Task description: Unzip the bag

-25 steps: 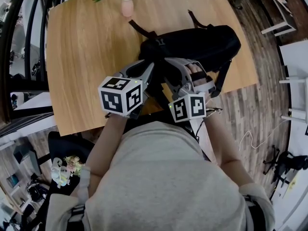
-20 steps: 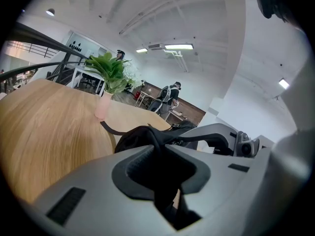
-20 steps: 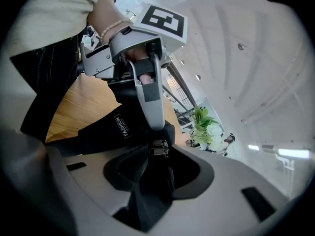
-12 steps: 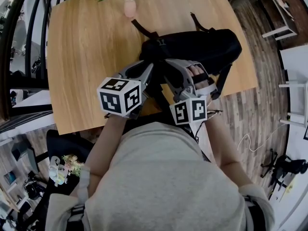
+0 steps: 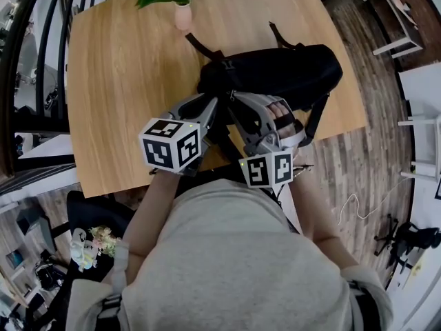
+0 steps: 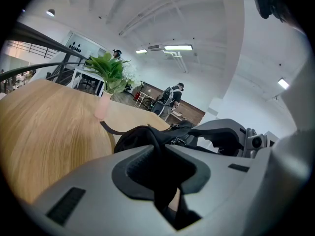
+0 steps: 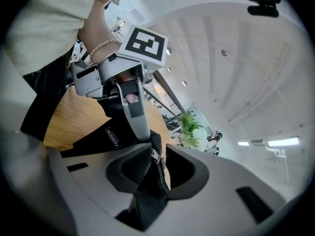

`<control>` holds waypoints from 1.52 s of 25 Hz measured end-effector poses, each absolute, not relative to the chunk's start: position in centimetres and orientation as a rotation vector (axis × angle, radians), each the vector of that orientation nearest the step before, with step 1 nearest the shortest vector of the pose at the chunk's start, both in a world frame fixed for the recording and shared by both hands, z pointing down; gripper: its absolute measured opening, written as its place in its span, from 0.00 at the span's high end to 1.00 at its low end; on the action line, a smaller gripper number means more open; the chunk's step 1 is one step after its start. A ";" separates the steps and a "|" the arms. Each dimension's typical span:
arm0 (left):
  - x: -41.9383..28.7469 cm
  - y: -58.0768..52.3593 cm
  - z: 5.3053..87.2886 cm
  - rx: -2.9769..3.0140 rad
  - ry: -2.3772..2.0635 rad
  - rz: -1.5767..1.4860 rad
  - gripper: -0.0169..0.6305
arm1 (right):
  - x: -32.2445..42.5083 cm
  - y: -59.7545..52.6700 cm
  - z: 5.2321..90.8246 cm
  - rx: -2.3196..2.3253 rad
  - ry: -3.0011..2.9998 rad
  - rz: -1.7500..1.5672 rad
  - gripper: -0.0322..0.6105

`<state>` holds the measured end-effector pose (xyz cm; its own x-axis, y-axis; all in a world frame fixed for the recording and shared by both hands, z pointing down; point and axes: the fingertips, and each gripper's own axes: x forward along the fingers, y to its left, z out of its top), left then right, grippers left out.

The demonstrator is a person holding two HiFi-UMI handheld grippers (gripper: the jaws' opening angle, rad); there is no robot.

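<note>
A black bag (image 5: 282,71) lies on the wooden table (image 5: 117,81) with its near-left end raised. My left gripper (image 5: 215,107) is shut on a fold of the bag's black fabric (image 6: 142,134), which fills the gap between its jaws (image 6: 158,149). Right beside it, my right gripper (image 5: 233,102) has its jaws closing around the zip. The metal zipper pull (image 7: 155,156) and its tape run between the jaws, against the left pad, with a sliver of gap on the other side. One of the left gripper's fingers (image 7: 133,109) shows just beyond the zip in the right gripper view.
A pink vase with green leaves and white flowers (image 5: 182,9) stands at the table's far edge, behind the bag. The bag's strap (image 5: 200,43) trails toward it. Wooden floor and white chairs (image 5: 396,19) lie to the right of the table.
Both grippers stay at the bag's near-left end. The right gripper's marker cube has shifted slightly toward the person. The left gripper keeps its hold on the fabric.
</note>
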<state>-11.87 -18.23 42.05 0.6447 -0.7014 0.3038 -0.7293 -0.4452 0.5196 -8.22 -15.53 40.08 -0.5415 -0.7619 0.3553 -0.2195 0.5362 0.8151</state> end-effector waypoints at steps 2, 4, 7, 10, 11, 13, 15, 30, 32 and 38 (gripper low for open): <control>-11.8 -18.2 42.1 2.236 -1.110 0.059 0.85 | -8.0 -15.7 40.0 0.822 -2.069 -0.905 0.81; -11.8 -18.2 42.1 2.235 -1.113 0.060 0.85 | -7.9 -16.0 40.1 0.858 -2.097 -0.835 0.83; -11.9 -18.2 42.1 2.234 -1.118 0.061 0.85 | -7.6 -16.2 40.6 0.913 -2.118 -0.731 0.88; -11.9 -18.1 42.2 2.235 -1.123 0.063 0.85 | -7.4 -16.5 40.7 0.961 -2.138 -0.666 0.91; -11.9 -18.1 42.2 2.235 -1.124 0.064 0.85 | -7.4 -16.6 40.7 0.982 -2.155 -0.629 0.93; -11.9 -18.2 42.3 2.236 -1.129 0.064 0.85 | -7.3 -16.9 40.5 1.031 -2.222 -0.507 0.93; -11.9 -18.1 42.4 2.239 -1.134 0.067 0.85 | -7.3 -17.1 40.3 1.077 -2.320 -0.348 0.94; -12.1 -18.2 42.3 2.253 -1.161 0.078 0.85 | -3.6 -17.5 40.2 1.244 -2.445 0.196 0.93; -12.2 -18.1 42.3 2.246 -1.181 0.081 0.85 | -2.8 -17.8 40.3 1.252 -2.441 0.210 0.94; -12.4 -18.4 42.7 2.181 -1.260 0.056 0.85 | 1.6 -19.7 40.4 1.304 -2.426 0.227 0.93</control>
<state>-12.36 -18.40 42.74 0.5455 -0.7720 0.3264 -0.7978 -0.3588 0.4846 1.60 -19.70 40.35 -0.4999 -0.7688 0.3988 -0.8295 0.5574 0.0347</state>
